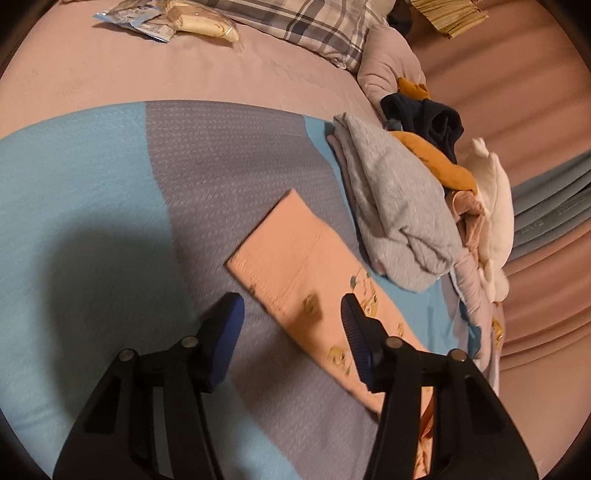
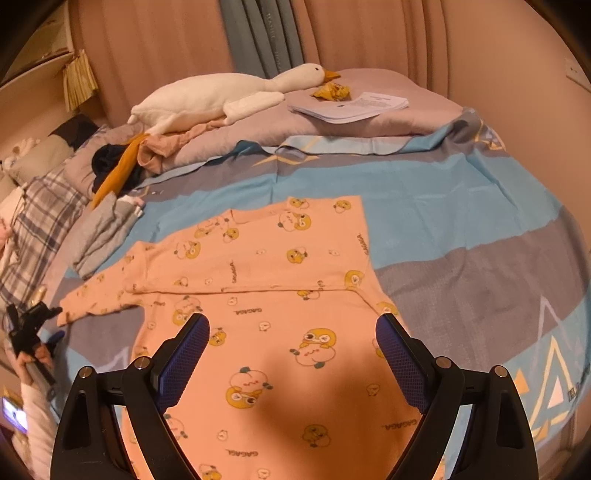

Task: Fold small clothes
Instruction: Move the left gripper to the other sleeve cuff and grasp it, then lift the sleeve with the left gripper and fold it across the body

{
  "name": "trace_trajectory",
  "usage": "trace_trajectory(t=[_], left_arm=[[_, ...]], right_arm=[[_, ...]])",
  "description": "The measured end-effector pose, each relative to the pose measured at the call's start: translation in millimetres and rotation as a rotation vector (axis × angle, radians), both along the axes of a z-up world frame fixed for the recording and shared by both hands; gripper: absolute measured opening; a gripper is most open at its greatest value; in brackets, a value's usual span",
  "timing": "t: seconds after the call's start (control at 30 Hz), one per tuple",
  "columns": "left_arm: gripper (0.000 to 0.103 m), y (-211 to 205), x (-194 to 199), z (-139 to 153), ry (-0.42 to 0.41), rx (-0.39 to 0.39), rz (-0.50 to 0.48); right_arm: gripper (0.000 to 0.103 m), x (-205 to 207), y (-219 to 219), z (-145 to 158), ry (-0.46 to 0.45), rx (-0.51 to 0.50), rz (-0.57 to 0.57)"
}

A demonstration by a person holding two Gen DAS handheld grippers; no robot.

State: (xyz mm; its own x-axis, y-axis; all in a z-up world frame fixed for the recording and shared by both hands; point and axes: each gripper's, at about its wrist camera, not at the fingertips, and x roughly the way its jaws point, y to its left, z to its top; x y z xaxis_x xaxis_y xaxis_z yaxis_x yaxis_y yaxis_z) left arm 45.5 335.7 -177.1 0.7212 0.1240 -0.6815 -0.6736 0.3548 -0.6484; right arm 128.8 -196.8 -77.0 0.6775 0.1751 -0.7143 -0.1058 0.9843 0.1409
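A pink top (image 2: 266, 258) printed with yellow chicks lies flat on the blue and grey bedspread (image 2: 461, 221), its upper half folded across in a horizontal crease. One long sleeve (image 1: 295, 254) stretches out to the left. My left gripper (image 1: 291, 314) hovers over that sleeve near its cuff end, fingers apart on either side of the cloth and not pressing it. A hand (image 2: 37, 354) holds that same tool at the left edge of the right wrist view. My right gripper (image 2: 291, 321) stands wide open above the top's lower body, with nothing between its fingers.
A heap of clothes with a grey garment (image 1: 399, 214) on top lies beside the sleeve. A white plush goose (image 2: 221, 96), a stack of papers (image 2: 351, 105) and a yellow wrapper rest on the far quilt. A plaid pillow (image 1: 295, 22) and plastic packets (image 1: 177, 18) lie beyond.
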Motion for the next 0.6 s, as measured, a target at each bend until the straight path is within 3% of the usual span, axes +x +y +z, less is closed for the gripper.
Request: trace_trajectory(t=[0.1,0.17,0.23,0.43,0.6], left_arm=[[0.037,6,6,-5,-0.024,-0.025,0.006],[0.02,11,10,-10,-0.035,-0.044,0.018],[0.012,14,11,-13,-0.029,-0.049,0.023],[0.009,2,15,9,-0.036,0.013,0.043],[0.009,-18,23,49,-0.105,0.074,-0.001]], right_arm=[[0.091,0,3,-1,0.001,-0.001,0.002],[0.091,1,4,-2,0.006,0.005,-0.001],[0.091,1,3,-3,0.012,0.014,-0.006],[0.091,1,-3,-4,0.022,0.01,-0.031],[0.091,-2,-8,-2,0.012,0.011,-0.051]])
